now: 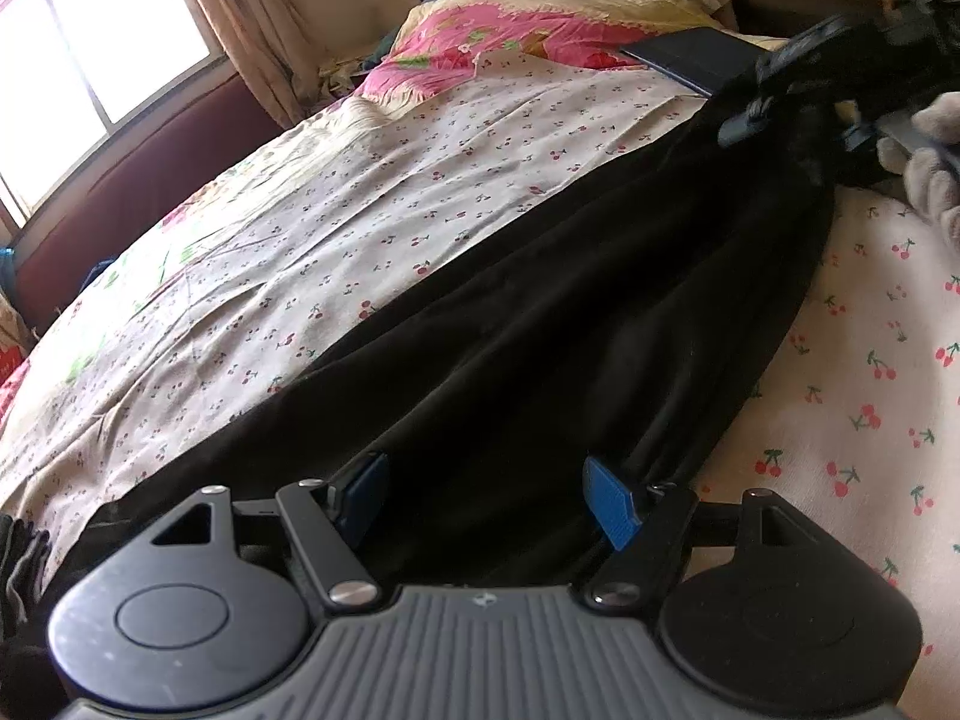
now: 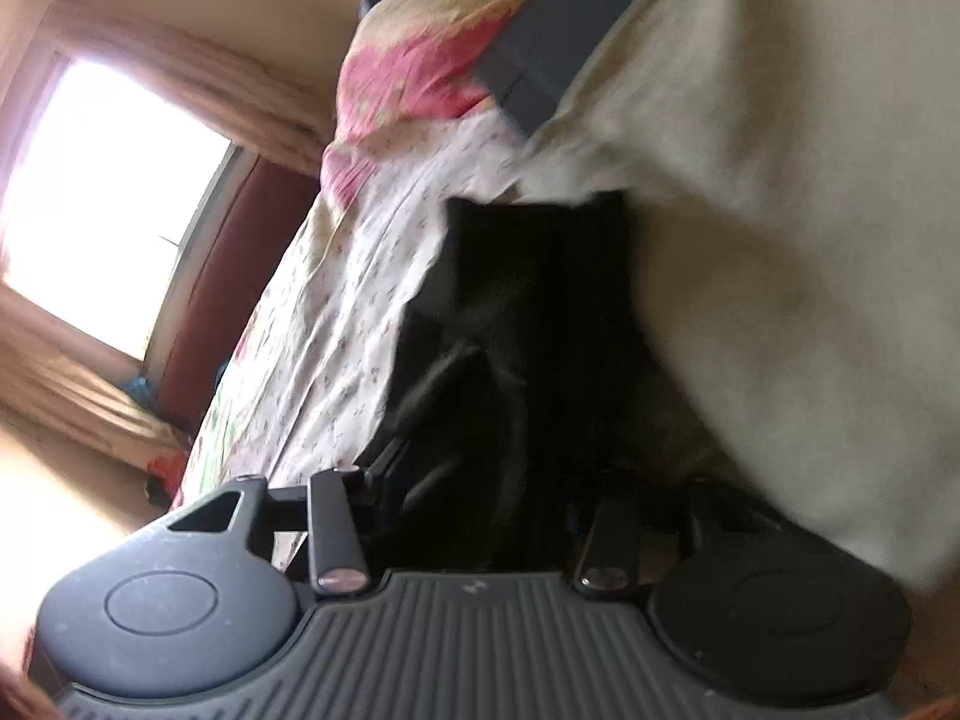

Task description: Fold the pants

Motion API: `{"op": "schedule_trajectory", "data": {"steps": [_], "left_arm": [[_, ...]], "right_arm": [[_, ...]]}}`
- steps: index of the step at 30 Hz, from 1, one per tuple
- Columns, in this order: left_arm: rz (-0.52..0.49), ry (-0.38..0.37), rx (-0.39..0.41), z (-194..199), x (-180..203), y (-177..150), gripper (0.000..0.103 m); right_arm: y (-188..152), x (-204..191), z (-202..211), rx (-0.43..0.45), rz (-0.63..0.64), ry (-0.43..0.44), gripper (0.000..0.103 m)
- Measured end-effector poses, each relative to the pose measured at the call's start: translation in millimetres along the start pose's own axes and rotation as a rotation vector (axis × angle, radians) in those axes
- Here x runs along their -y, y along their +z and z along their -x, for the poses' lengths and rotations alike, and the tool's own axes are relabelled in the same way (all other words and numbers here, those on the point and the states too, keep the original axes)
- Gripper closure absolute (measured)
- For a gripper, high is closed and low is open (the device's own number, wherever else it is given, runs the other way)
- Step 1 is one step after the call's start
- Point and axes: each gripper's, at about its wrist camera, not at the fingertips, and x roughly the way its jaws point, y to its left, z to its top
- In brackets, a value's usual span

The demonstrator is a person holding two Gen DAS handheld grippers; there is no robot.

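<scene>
Pants (image 1: 540, 300), black soft fabric, lie lengthwise as one long band on the cherry-print bedsheet (image 1: 372, 192) of the bed. The leg end is nearest the left tongs (image 1: 486, 504); the far end runs toward the pink floral pillow (image 1: 480, 42), beside a dark flat folder (image 1: 690, 57) at the pillow's edge. Judgement: the legs appear already laid together, so the lengthwise fold looks done; the crosswise folds remain.

Left tongs stand wide open just over the leg end, blue pads (image 1: 612, 504) either side of the cloth, gripping nothing. Right tongs (image 2: 480, 516) are at the pillow end; their tips are buried in black fabric and blurred, so whether they grip cannot be told. A gloved hand (image 1: 930, 168) carries them.
</scene>
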Motion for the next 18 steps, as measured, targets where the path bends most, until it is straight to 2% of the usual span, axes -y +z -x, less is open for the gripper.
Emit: {"op": "schedule_trajectory", "data": {"steps": [1, 3, 7, 10, 14, 16, 18], "left_arm": [[-0.001, 0.001, -0.003, -1, 1, -1, 0.017], [0.001, -0.002, -0.010, -2, 2, -3, 0.017], [0.028, -0.060, 0.011, -6, 5, 3, 0.018], [0.079, -0.127, 0.005, -15, 6, 8, 0.018], [0.111, -0.168, 0.040, -11, -2, 8, 0.018], [0.146, -0.167, 0.052, -3, -17, 3, 0.018], [0.182, -0.124, 0.043, 5, -36, -10, 0.018]], "right_arm": [[1, -1, -6, -0.026, -0.019, -0.011, 0.096], [-1, 1, 2, -0.018, -0.084, 0.035, 0.096], [11, -10, 50, 0.107, -0.106, 0.133, 0.097], [16, -39, 64, 0.114, -0.022, 0.127, 0.097], [11, -93, 78, 0.120, 0.092, 0.188, 0.097], [8, -120, 81, 0.122, 0.146, 0.191, 0.097], [5, -146, 82, 0.116, 0.195, 0.195, 0.097]]}}
